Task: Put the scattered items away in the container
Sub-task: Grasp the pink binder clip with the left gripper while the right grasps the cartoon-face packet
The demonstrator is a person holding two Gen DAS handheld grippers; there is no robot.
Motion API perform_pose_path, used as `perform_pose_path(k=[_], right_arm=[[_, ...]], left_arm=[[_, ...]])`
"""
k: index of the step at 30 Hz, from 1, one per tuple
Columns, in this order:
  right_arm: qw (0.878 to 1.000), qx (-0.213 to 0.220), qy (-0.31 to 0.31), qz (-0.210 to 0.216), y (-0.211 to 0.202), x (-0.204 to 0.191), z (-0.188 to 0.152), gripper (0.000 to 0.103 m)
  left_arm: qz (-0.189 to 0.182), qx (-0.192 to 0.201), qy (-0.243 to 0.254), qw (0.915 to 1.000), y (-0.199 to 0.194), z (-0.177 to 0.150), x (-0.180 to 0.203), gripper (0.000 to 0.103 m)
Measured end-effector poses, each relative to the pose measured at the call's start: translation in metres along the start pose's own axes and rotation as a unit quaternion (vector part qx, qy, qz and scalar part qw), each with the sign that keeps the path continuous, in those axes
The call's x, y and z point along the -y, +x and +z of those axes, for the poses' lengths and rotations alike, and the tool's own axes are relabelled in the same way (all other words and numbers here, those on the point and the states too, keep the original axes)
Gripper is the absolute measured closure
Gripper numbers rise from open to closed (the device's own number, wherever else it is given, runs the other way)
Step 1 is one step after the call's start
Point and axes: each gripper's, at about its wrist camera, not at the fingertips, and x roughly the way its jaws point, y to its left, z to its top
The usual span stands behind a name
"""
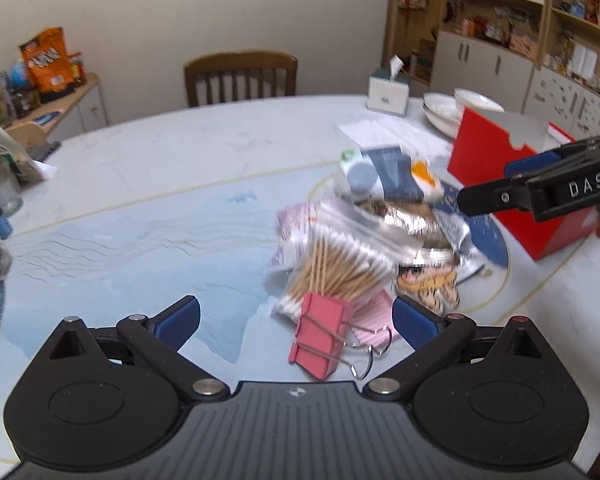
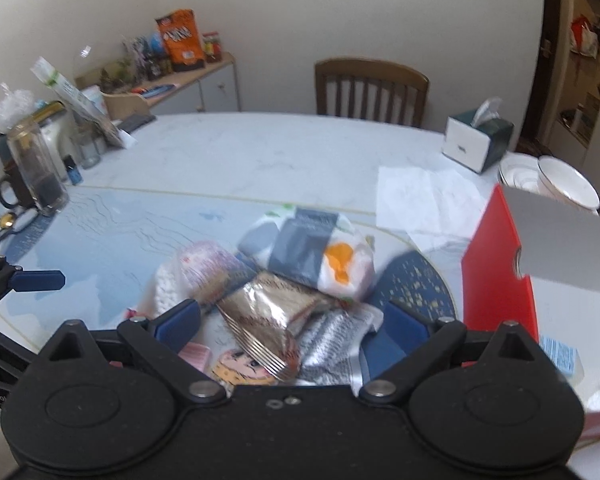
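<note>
The pink clip (image 1: 320, 334) lies nearest the lens in the left wrist view, right between the spread blue pads of the left gripper (image 1: 296, 320), which is released wide and grasps nothing; no pad touches the clip. A second, striped pink clip (image 1: 374, 320) sits touching it at 3 o'clock, their wire handles close together. Resting on the clip's far end at 12 o'clock is the swab bag (image 1: 336, 264), and beyond that the rest of the pile: a foil packet (image 1: 404, 220), a cartoon-print pack (image 1: 428, 284), and the wipes pack (image 1: 392, 176) at the far edge. The red box (image 1: 496, 176), the container, stands open at 2 o'clock from the pile, on the surface (image 1: 140, 184), well apart from the clip.

The right gripper (image 2: 296, 328) is likewise released, hanging over the foil packet (image 2: 268, 316) with nothing clenched; the box (image 2: 500, 280) is at its 3 o'clock.

Risks, as I judge them: closing on the clip could catch the swab bag's corner and drag it along, or snag the neighbouring clip's wire loop. The clip's smooth sloped sides may squirt out of the pads. Both grippers work the same heap, so they could collide.
</note>
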Motion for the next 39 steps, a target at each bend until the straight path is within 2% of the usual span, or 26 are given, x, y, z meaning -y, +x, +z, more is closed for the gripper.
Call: perform_pose_path(k=[6,9,16,21,26,30,32,39], right_arm=[[1.0,-0.024,-0.004,-0.008,0.011,-0.007,-0.01,0.005],[0.999,-0.033,-0.025,-0.002,0.013,-0.017,-0.018,0.005],[0.998,-0.061,-0.033,0.003,0.025,-0.032,-0.029,0.009],[0.997,-0.071,-0.033,0.001,0.033,-0.038,-0.033,0.012],[0.996,-0.083,-0.023,-0.005,0.041,-0.042,-0.036,0.018],[0.996,-0.083,-0.008,-0.013,0.044,-0.043,-0.036,0.025],[0.996,-0.085,-0.004,-0.013,0.046,-0.044,-0.036,0.026],[0.996,-0.087,0.023,-0.023,0.048,-0.039,-0.036,0.035]], left_arm=[[-0.033,-0.028,0.033,0.9985,0.018,-0.011,0.002,0.0],[-0.044,-0.031,0.063,0.9966,0.024,-0.016,0.007,0.0],[-0.057,-0.03,0.09,0.9938,0.033,-0.019,0.009,0.0],[-0.068,-0.028,0.092,0.993,0.035,-0.02,0.005,0.001],[-0.072,-0.032,0.064,0.9949,0.038,-0.02,-0.005,0.002],[-0.074,-0.031,0.057,0.9952,0.037,-0.02,-0.01,0.014],[-0.077,-0.031,0.058,0.9949,0.037,-0.021,-0.011,0.026],[-0.089,-0.029,0.057,0.9939,0.034,-0.022,-0.012,0.045]])
